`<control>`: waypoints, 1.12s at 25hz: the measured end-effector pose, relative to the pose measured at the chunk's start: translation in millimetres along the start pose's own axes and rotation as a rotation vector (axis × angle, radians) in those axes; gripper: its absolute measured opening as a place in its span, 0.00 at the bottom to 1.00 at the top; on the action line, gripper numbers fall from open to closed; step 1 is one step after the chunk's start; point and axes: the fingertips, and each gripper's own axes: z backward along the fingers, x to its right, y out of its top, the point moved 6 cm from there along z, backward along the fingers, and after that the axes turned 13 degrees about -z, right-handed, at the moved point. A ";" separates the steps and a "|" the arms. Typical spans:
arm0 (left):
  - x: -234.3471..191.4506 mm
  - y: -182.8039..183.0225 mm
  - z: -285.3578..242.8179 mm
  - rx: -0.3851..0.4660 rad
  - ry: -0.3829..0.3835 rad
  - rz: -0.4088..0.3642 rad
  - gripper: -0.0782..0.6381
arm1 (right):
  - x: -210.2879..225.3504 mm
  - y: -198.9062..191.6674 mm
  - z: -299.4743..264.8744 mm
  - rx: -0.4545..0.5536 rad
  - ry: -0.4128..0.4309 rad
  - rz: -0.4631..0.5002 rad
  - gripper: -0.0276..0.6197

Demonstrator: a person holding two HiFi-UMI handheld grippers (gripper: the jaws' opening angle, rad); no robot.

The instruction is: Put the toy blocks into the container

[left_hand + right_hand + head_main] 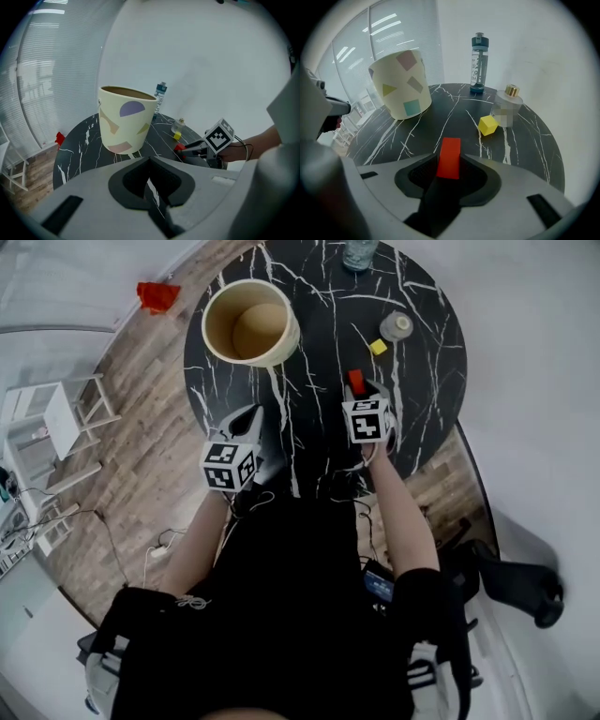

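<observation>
A cream paper container (pixel 283 348) with coloured patches (pixel 124 122) (pixel 401 84) stands at the far left of the round black marble table (pixel 422 381). A red block (pixel 354 381) (pixel 449 157) stands on the table between the jaws of my right gripper (pixel 358 390) (pixel 449 165), which are spread wide around it and look open. A yellow block (pixel 378 347) (pixel 488 125) lies just beyond it. My left gripper (pixel 251 420) (pixel 150 185) hovers near the table's front left edge, shut and empty, pointing at the container.
A small jar with a gold cap (pixel 397 326) (pixel 508 105) stands behind the yellow block. A water bottle (pixel 359 254) (pixel 478 63) is at the table's far edge. On the floor are a red item (pixel 157 295) and a white shelf (pixel 47 427).
</observation>
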 end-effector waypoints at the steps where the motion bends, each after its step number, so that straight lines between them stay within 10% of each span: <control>1: -3.1 -0.2 0.9 0.002 -0.001 0.002 0.11 | -1.3 0.9 0.3 0.001 -0.003 -0.005 0.26; 28: -49.5 33.4 22.8 0.119 -0.019 -0.073 0.11 | -102.3 62.1 70.5 0.310 0.137 0.007 0.26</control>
